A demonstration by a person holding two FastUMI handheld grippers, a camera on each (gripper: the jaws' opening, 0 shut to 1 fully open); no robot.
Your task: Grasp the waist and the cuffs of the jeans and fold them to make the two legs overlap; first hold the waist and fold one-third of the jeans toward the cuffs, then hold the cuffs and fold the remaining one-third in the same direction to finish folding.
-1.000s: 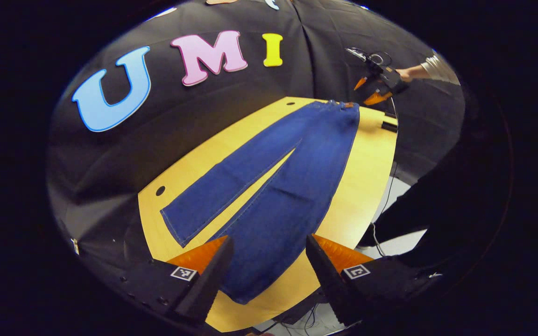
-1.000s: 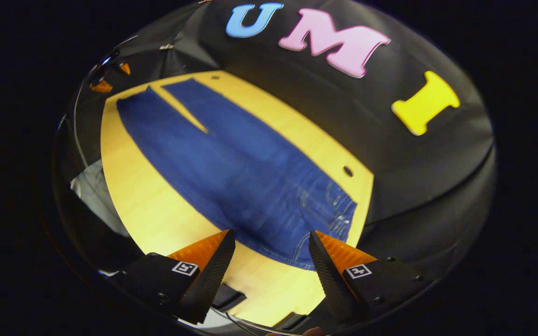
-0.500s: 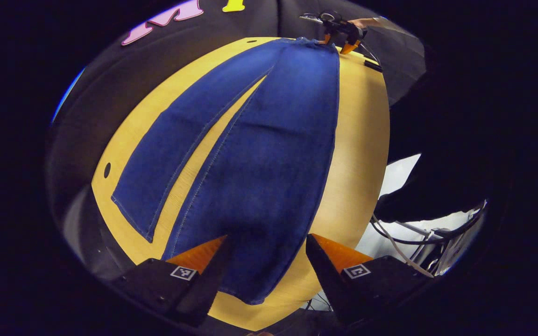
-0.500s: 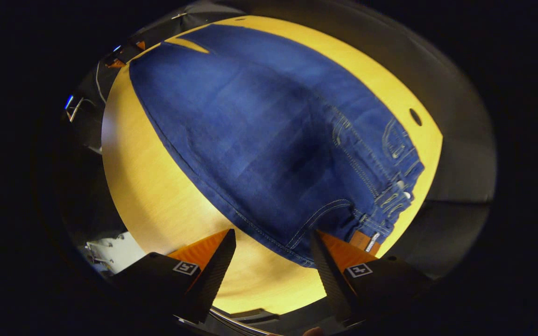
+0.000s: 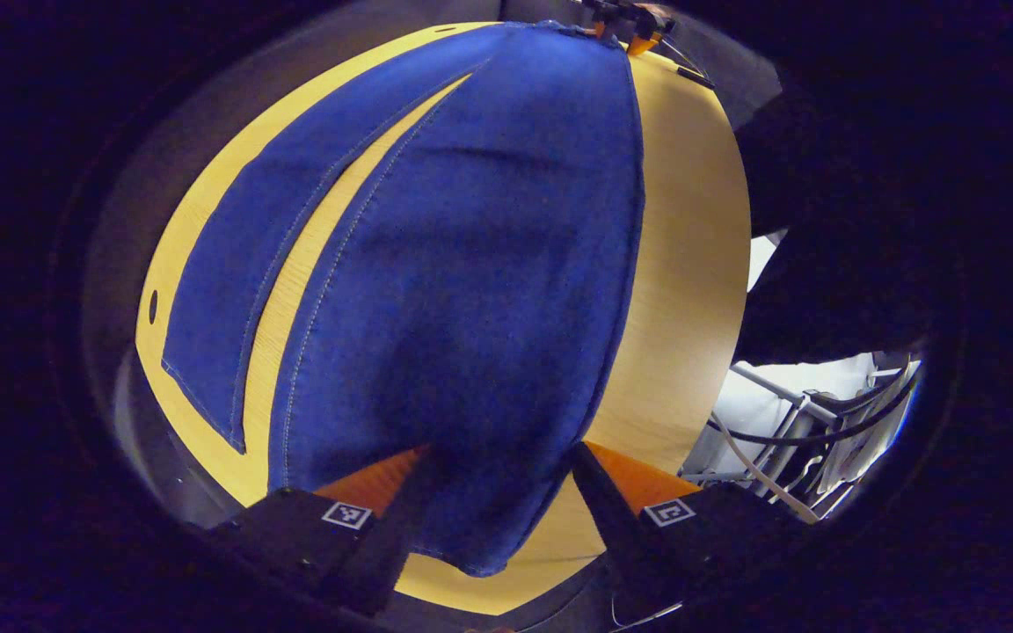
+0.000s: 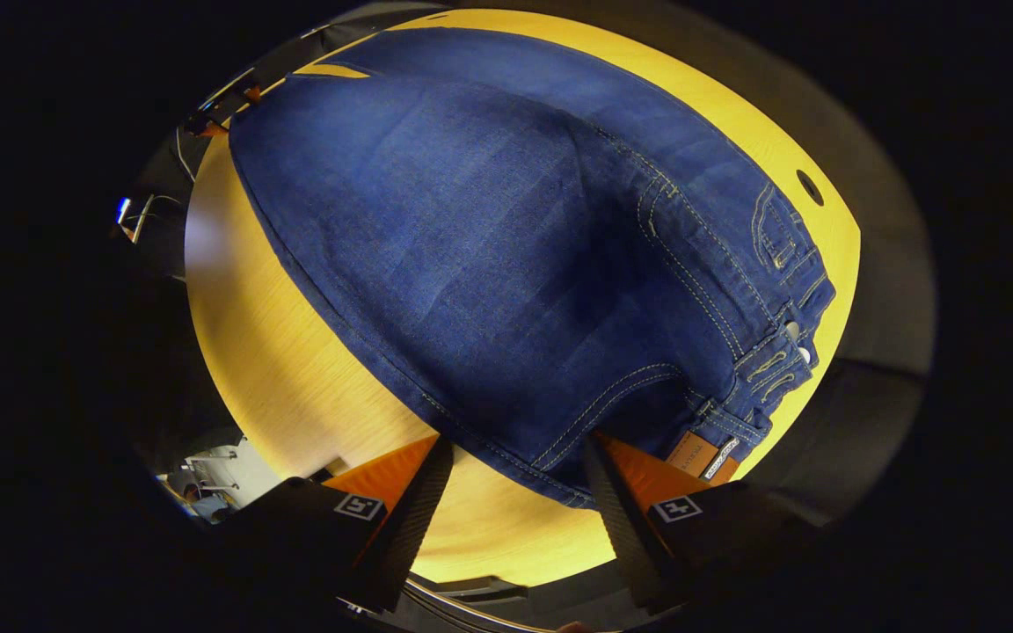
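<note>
Blue jeans (image 5: 471,264) lie flat on the yellow wooden table (image 5: 691,264), legs spread in a narrow V. My left gripper (image 5: 498,505) stands open at the cuff of the nearer leg (image 5: 471,554), whose hem shows between its fingers. In the right gripper view the waist end (image 6: 770,352) with a leather patch (image 6: 698,453) is close by. My right gripper (image 6: 515,497) is open at the waist's near corner, the side seam running between its fingers. Each gripper shows small at the far end in the other's view: the right gripper (image 5: 625,18) and the left gripper (image 6: 225,97).
The table has a small round hole (image 5: 152,306) near its far-side edge, also seen as a hole (image 6: 810,186) by the waistband. Cables and a metal frame (image 5: 788,413) sit beyond the table's near edge. Black cloth surrounds the table.
Both grippers have dropped closer to the jeans, the left over the near cuff and the right over the waist corner. Both stay open; the jeans have not moved.
</note>
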